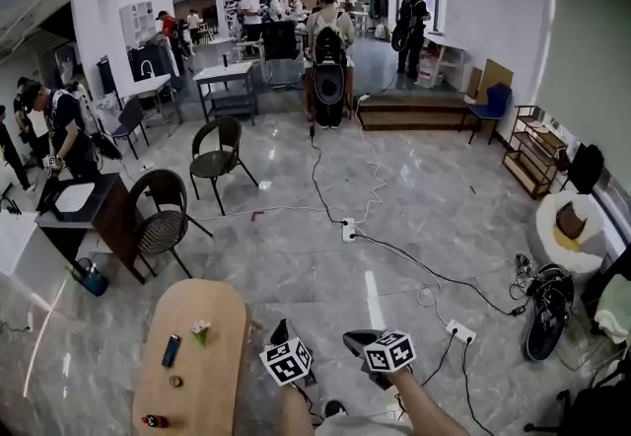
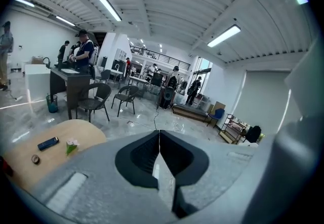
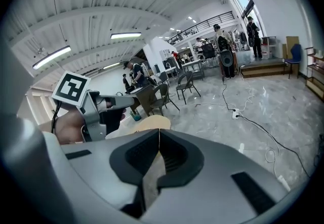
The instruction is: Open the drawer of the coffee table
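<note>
Both tongs are sitting fully closed with nothing between the jaws: the left gripper [image 1: 280,333] [image 2: 159,135] and the right gripper [image 1: 359,340] [image 3: 159,135] are each showing their dark pads meeting along one line. Each is carrying a cube printed with black-and-white square markers.

The coffee table [image 1: 193,326] [image 2: 76,129] [image 3: 152,122] is standing on the floor to the left of both grippers, just beside the left one and touched by neither. It is an oval wooden top, and its long axis is running from near to far. The drawer is not showing in any view.

On the top, a dark flat device [image 1: 171,350] is lying along that axis, a small flower sprig [image 1: 201,330] is standing to its right, and a small round piece [image 1: 175,381] is lying nearer.

Farther off, two dark chairs [image 1: 163,217] are standing on the grey polished floor [image 1: 414,197], and a white power strip [image 1: 348,229] with cables is lying to the right.
</note>
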`<state>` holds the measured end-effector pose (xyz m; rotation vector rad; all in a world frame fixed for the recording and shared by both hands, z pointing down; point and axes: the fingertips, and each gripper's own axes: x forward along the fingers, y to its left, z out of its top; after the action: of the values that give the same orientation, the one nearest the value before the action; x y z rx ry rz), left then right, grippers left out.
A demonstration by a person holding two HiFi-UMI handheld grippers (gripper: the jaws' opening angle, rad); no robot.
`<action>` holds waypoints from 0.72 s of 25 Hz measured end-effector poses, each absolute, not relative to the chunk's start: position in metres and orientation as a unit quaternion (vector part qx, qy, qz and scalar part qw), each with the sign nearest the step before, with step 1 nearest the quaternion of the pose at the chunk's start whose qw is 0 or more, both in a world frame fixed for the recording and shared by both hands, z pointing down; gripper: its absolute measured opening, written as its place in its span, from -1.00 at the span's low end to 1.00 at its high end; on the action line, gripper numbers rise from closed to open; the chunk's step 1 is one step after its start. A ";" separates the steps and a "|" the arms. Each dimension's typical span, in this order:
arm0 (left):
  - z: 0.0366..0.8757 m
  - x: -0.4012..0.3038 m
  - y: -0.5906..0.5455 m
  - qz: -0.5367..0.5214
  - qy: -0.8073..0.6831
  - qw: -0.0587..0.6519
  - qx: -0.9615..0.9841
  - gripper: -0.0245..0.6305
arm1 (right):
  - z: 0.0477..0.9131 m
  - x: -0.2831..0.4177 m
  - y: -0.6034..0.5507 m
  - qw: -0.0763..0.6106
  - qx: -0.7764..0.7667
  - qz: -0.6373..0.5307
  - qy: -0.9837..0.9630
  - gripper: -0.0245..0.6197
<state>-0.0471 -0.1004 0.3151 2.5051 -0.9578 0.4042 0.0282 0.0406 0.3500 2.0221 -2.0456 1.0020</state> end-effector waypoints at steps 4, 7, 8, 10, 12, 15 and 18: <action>0.317 -0.036 -0.125 0.139 -0.354 0.222 0.898 -0.89 | 0.353 0.043 0.018 0.061 0.657 0.332 -0.674 -0.87; 0.321 -0.029 -0.144 0.143 -0.358 0.219 0.896 -0.89 | 0.356 0.055 -0.005 0.054 0.657 0.333 -0.674 -0.87; 0.322 -0.028 -0.151 0.145 -0.360 0.218 0.895 -0.89 | 0.357 0.059 -0.013 0.050 0.657 0.335 -0.673 -0.87; 0.325 -0.030 -0.164 0.149 -0.366 0.217 0.893 -0.89 | 0.358 0.063 -0.028 0.044 0.658 0.340 -0.671 -0.87; 0.326 -0.034 -0.174 0.152 -0.373 0.219 0.889 -0.89 | 0.361 0.062 -0.038 0.057 0.653 0.340 -0.674 -0.87; 0.327 -0.037 -0.185 0.153 -0.383 0.222 0.883 -0.89 | 0.363 0.056 -0.051 0.088 0.643 0.330 -0.686 -0.87; 0.327 -0.042 -0.193 0.152 -0.393 0.224 0.879 -0.89 | 0.362 0.051 -0.066 0.092 0.631 0.330 -0.696 -0.87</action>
<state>-0.0424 -0.1930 0.3270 2.4250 -1.0846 0.4204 0.0514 -0.0660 0.3617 1.8743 -2.0667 0.9789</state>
